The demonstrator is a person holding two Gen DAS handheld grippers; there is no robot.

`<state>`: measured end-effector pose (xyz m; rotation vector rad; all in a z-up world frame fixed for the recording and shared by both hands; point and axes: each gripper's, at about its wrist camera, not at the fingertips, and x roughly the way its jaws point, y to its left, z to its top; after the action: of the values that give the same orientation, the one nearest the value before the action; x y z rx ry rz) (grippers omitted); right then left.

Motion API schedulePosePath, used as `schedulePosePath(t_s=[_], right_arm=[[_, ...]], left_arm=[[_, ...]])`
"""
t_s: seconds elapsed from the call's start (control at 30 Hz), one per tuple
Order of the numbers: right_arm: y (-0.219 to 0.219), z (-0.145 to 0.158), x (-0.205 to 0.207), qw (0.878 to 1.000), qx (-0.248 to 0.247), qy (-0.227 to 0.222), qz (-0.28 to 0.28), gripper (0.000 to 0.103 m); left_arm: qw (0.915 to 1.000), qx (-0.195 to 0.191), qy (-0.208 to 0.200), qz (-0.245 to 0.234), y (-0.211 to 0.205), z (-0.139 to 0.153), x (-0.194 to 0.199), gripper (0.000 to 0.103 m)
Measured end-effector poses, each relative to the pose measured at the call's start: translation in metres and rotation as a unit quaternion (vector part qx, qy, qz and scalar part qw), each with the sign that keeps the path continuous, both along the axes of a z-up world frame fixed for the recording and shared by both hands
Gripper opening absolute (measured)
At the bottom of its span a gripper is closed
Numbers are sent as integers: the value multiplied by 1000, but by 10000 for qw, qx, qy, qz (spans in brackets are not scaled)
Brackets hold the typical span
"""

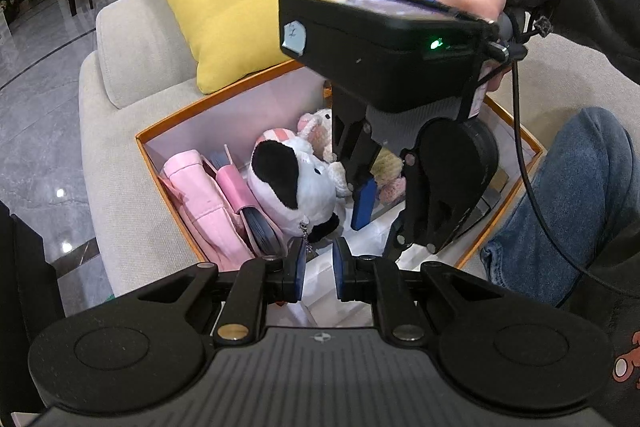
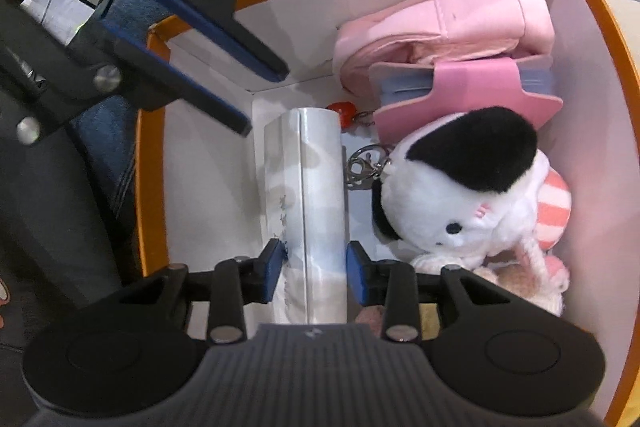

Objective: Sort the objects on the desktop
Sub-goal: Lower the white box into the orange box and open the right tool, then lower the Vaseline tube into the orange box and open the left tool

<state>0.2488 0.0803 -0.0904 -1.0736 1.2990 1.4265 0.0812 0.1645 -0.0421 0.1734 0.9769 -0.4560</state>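
Hovering over the orange box [image 2: 592, 7], both claws point down.
Right gripper [image 2: 316, 269] straddles the silvery packet [image 2: 320, 187], pads parted; left gripper [image 1: 319, 267] empty, narrowly open.

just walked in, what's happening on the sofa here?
A person is sorting small things into an orange box on the sofa. The right claw points down into it, its pads on either side of a white packet; it looks just released. The left claw hovers empty nearby. A plush toy and pink pouch are already inside.
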Motion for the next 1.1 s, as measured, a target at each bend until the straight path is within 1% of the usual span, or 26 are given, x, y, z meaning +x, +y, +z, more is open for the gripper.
schedulePosePath(t_s=[0.07, 0.17, 0.33, 0.37, 0.4, 0.43, 0.47, 0.53, 0.6, 0.7, 0.8, 0.9, 1.0, 1.1], right_arm=[[3, -1, 2, 10000, 7, -10, -21, 39], [8, -1, 4, 9999, 27, -146, -9, 39], [20, -4, 4, 9999, 49, -89, -51, 38], [20, -7, 6, 9999, 46, -112, -73, 38], [16, -8, 0, 9999, 26, -90, -97, 38], [17, -11, 0, 9999, 0, -46, -112, 36], [17, -13, -1, 9999, -14, 12, -117, 36], [18, -14, -4, 9999, -49, 117, -42, 32], [18, -13, -8, 10000, -32, 52, 59, 32], [18, -10, -9, 10000, -4, -5, -24, 30], [12, 5, -11, 9995, 255, -118, -172, 31], [-1, 29, -12, 9962, 642, -206, -546, 32], [-21, 51, -18, 9889, 948, -463, -1046, 33], [-48, 73, -32, 9759, 1303, -741, -1588, 41]], left_arm=[[10000, -2, -7, -5, -1, 1, -2, 16], [10000, 3, -5, -19, -1, 1, -3, 16], [10000, -5, 59, 11, 0, -1, -1, 16], [10000, -10, 73, 19, 0, -1, 0, 16], [10000, -14, 87, 31, 1, -1, 0, 16], [9999, -16, 103, 42, 1, -2, 0, 16], [9999, -16, 122, 53, 1, -2, -1, 16], [9999, -5, 151, 70, 0, -2, -2, 16], [9998, 14, 166, 77, -1, -1, -3, 16], [9998, 29, 172, 119, -3, 2, -5, 16], [9998, 42, 129, 142, -8, 7, -9, 16], [9998, 48, 36, 186, -16, 14, -14, 19], [9996, 12, -78, 269, -25, 21, -18, 23], [9992, -9, -191, 363, -38, 26, -25, 26]])
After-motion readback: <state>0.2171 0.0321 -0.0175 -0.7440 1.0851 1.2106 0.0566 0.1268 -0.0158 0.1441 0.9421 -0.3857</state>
